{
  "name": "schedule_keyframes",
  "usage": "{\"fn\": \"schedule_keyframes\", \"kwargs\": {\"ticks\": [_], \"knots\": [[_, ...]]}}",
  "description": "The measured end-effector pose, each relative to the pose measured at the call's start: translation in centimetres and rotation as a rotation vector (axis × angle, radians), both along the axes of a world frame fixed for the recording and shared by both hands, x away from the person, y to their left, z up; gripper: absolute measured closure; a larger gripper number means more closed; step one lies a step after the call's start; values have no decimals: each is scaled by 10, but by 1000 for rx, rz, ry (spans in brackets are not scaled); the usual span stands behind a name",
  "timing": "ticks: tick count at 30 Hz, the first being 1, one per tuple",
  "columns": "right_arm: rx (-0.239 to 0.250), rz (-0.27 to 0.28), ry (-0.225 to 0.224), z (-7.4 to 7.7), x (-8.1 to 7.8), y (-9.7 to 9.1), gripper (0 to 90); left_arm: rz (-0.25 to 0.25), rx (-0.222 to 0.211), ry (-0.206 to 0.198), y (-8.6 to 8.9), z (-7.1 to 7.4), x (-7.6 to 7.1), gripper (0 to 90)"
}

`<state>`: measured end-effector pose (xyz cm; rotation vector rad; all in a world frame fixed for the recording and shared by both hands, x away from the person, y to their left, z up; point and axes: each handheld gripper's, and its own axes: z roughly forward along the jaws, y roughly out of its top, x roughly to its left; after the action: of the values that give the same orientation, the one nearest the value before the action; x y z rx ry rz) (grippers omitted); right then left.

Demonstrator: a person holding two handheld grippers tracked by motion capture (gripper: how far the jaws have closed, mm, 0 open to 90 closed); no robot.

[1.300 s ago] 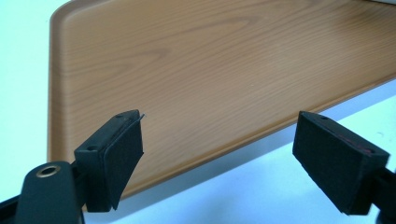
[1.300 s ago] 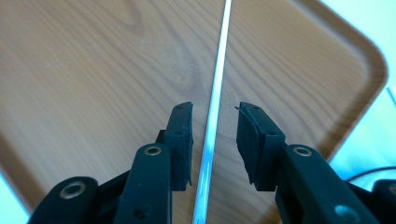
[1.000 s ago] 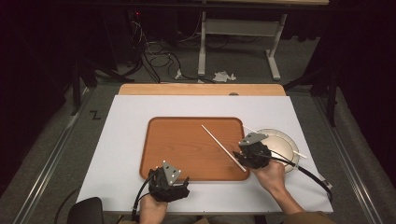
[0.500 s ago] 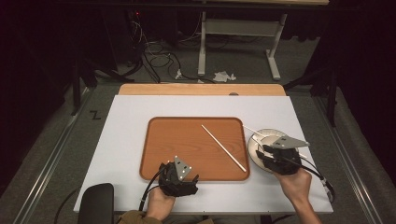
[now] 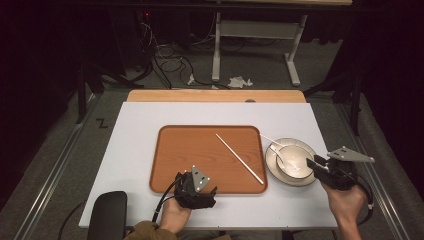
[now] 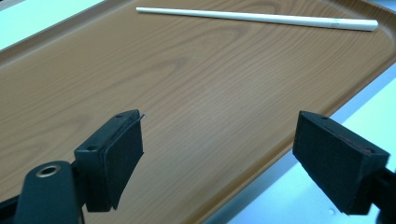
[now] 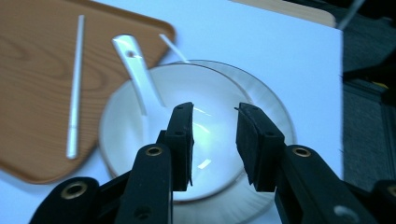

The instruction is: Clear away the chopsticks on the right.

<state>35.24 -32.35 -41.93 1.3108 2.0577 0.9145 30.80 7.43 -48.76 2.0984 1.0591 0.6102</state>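
A white chopstick [image 5: 239, 158] lies slantwise on the brown wooden tray [image 5: 200, 150]; the left gripper view has the chopstick [image 6: 257, 17] far ahead. My left gripper [image 5: 196, 187] rests at the tray's near edge, its jaws wide open over the tray [image 6: 187, 93] with nothing between them [image 6: 219, 154]. Right of the tray a pale bowl [image 5: 295, 161] sits on a plate [image 5: 272, 167], a white spoon [image 7: 137, 70] leaning in it. My right gripper [image 7: 215, 126] hovers over the bowl [image 7: 140, 140] from the right; its jaws have just been closing, apart and empty.
A second thin white stick [image 5: 267, 139] pokes out behind the plate toward the tray's far right corner. The white tabletop [image 5: 150, 120] ends in a wooden strip [image 5: 215, 95] at the far edge. A dark chair back [image 5: 107, 215] stands near my left arm.
My right gripper has moved right, from the near end of the chopstick on the tray to the right side of the bowl. The chopstick stays on the tray. My left gripper shifted slightly right.
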Motion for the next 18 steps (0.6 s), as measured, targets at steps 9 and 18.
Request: {"fn": "schedule_keyframes", "kwargs": {"ticks": [9, 18], "knots": [[3, -96, 42, -14, 8, -35, 690, -4, 13, 0, -1, -1, -1, 163], [-31, -102, 97, -27, 20, -44, 699, 7, 11, -2, 1, -1, -3, 164]]}}
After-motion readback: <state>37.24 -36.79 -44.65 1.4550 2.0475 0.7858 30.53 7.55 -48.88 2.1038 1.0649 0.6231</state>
